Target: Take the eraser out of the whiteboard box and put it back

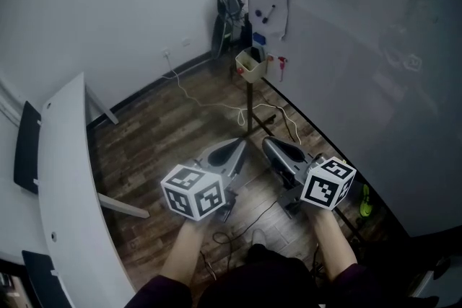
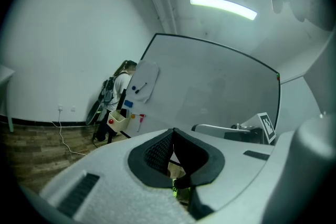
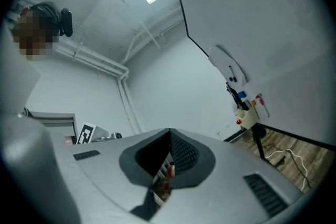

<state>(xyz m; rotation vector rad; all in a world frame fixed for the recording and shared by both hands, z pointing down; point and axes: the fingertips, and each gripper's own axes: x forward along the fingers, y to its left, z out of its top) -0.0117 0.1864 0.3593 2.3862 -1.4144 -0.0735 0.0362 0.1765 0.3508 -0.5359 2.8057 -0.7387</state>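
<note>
Left gripper [image 2: 173,132] and right gripper [image 3: 169,132] are sitting closed and empty, facing the whiteboard box [image 1: 250,71]. Its eraser is not discernible, but is probably light, suiting a sidewise pinch.

White curved table [image 1: 65,177], white cable [image 1: 216,106] on wooden floor [image 1: 159,141], ceiling light [image 2: 223,6]

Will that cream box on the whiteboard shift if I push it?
The box looks like light plastic, so it probably gives when nudged. It seems to hang low on the whiteboard, so an upward pull might unhook it.
</note>
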